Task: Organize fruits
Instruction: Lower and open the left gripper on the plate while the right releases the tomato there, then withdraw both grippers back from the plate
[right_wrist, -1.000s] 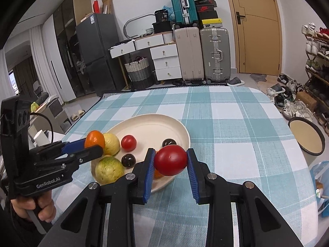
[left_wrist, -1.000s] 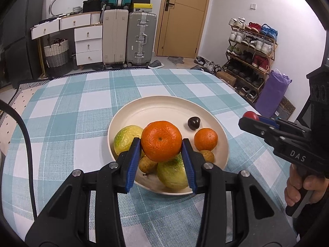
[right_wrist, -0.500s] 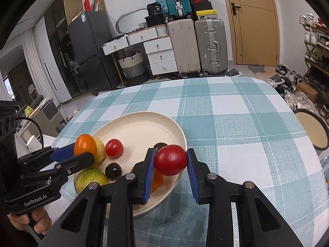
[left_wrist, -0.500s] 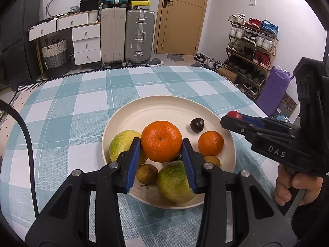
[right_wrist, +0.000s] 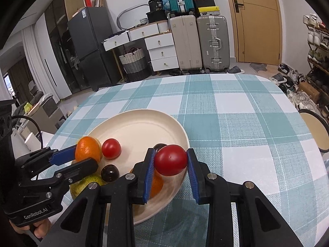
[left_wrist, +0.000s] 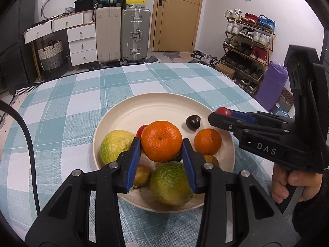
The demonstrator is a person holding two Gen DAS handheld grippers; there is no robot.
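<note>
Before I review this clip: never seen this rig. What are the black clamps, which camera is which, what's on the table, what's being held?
No robot here. A person holds a handheld two-finger clamp in each hand, and each clamp carries a fisheye camera looking forward along its blue-padded fingers.

In the left wrist view, the left gripper is shut on a large orange. The other clamp shows at the right edge.

In the right wrist view, the right gripper is shut on a tomato, over the near rim of the plate.

A cream plate sits on a checked tablecloth. On it lie a yellow-green fruit, a greener one, a small orange, a second tomato, dark round fruits and small brown ones.
</note>
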